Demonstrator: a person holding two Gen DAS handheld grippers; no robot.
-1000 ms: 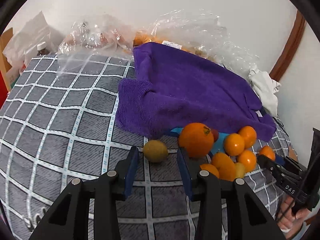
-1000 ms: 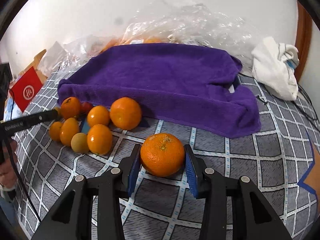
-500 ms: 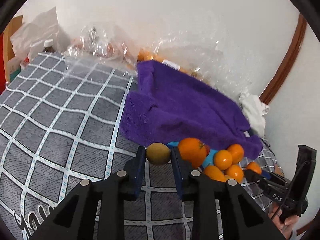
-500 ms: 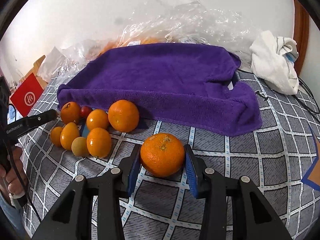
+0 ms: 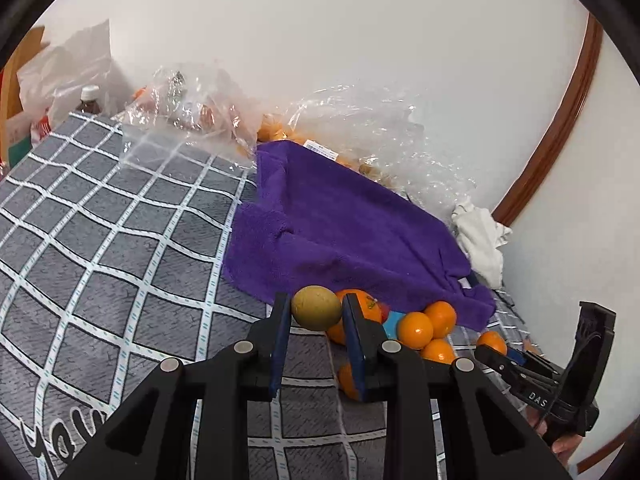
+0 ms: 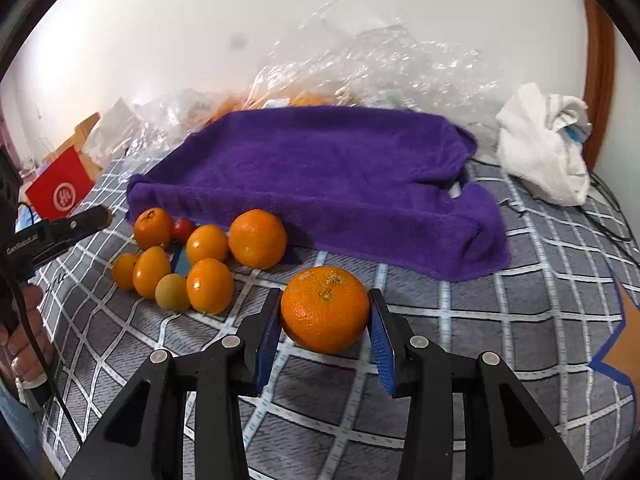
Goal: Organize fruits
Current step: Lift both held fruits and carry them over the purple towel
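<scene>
Gripping fruit: left gripper [image 5: 316, 312] jaws pinch yellow-green fruit [image 5: 316, 307] (small, light); right gripper [image 6: 325, 320] clamps firm orange [image 6: 325, 309] at widest pt.

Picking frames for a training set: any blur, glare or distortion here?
Left wrist view: sharp, fisheye bends the blanket grid, glare on the plastic bags. Right wrist view: slightly motion-blurred at the purple towel edges, orange fairly crisp.

Readable only in part: white letters "DAS" on the black right gripper [image 5: 516, 364], large black script, seemingly "Yau", on the grey checked cloth [image 5: 120, 248], a white round logo on a red card [image 6: 60, 194]
</scene>
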